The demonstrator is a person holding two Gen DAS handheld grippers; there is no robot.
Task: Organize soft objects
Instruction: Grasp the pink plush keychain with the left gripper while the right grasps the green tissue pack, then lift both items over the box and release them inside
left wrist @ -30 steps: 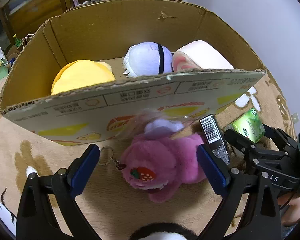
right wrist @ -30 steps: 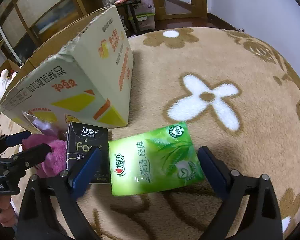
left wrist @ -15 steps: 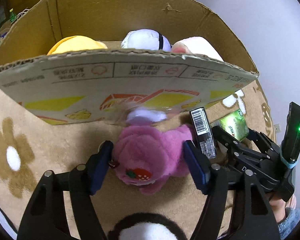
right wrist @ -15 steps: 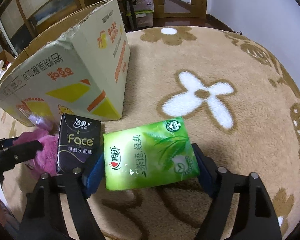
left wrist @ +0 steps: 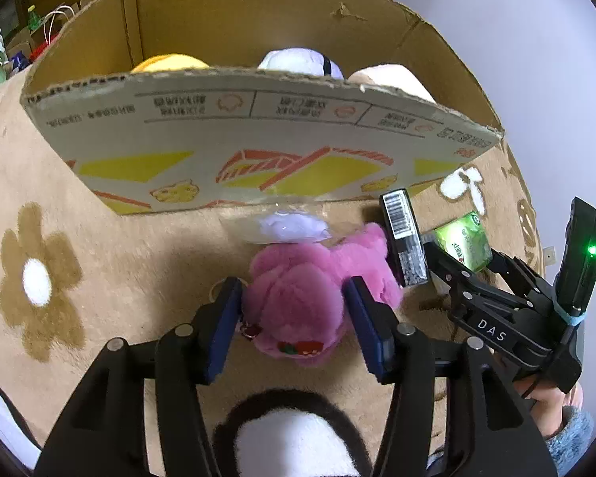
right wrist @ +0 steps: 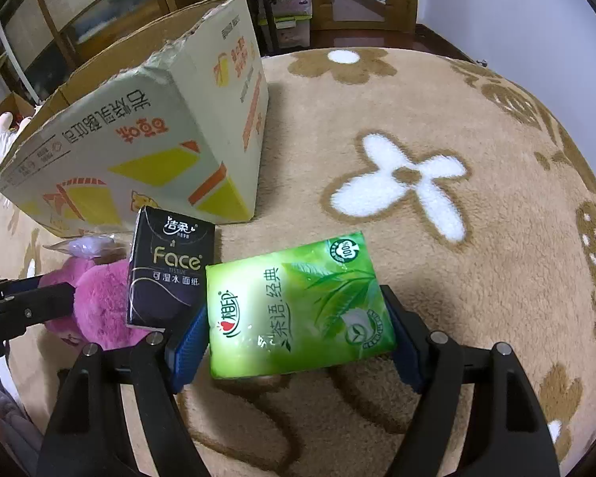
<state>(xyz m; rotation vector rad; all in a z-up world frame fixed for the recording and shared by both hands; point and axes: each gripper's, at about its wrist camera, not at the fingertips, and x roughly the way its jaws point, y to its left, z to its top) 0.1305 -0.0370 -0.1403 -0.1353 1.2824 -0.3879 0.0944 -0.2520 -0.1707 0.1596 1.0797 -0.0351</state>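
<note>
Rug: tan plush floor rug with white and brown flowers, wide bare room to the right of the box.
Box: open printed cardboard box, plush toys inside, near wall's torn rim toward the grippers.
Pink toy: fluffy pink plush toy on the rug before the box; left gripper jaws closing, blue pads at its sides.
Green pack: green plastic tissue pack gripped in the right gripper jaws.
Black pack: black "Face" tissue pack, just beside the green one.
</note>
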